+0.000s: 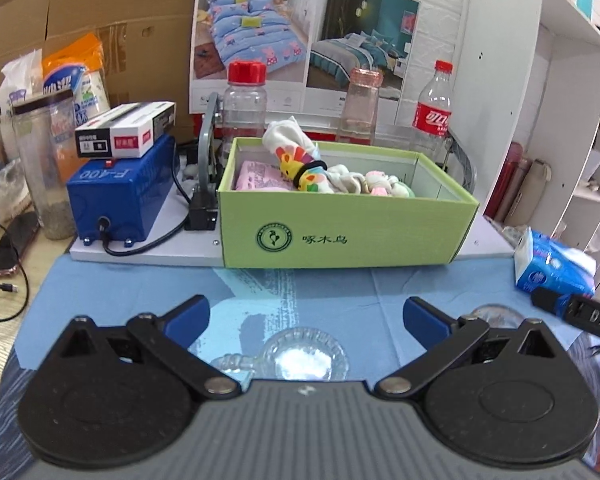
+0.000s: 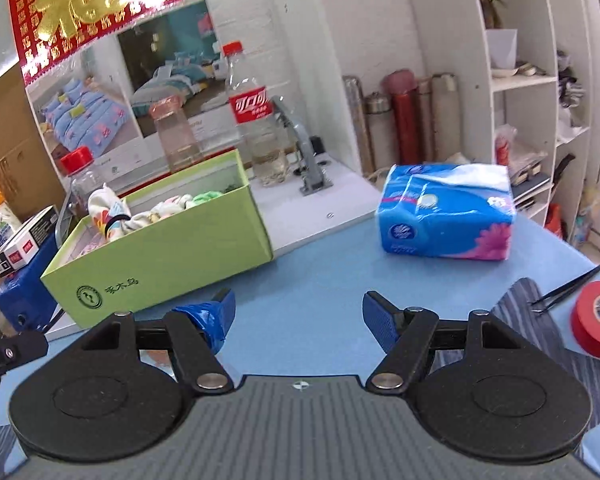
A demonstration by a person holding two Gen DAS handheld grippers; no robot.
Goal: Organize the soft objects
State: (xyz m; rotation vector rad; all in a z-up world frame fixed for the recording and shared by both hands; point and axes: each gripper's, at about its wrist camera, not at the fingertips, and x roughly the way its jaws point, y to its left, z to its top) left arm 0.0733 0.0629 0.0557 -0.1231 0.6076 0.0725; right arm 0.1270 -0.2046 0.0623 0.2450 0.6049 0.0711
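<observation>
A green cardboard box [image 1: 340, 232] stands at the back of the blue mat and holds several rolled socks and soft toys [image 1: 340, 180]; a white sock with a coloured print [image 1: 292, 148] sticks up at its back left. The box also shows in the right wrist view [image 2: 160, 264], its socks [image 2: 148, 212] inside. My left gripper [image 1: 306, 312] is open and empty, in front of the box, above a clear glass dish [image 1: 300, 356]. My right gripper [image 2: 298, 312] is open and empty over the mat, right of the box.
A blue tissue pack [image 2: 448, 216] lies right of the box, also in the left wrist view [image 1: 552, 264]. A cola bottle [image 1: 434, 112], clear jars [image 1: 246, 108] and a blue device [image 1: 120, 196] stand behind and left. Red tape [image 2: 598, 318] and tweezers [image 2: 568, 288] lie at right.
</observation>
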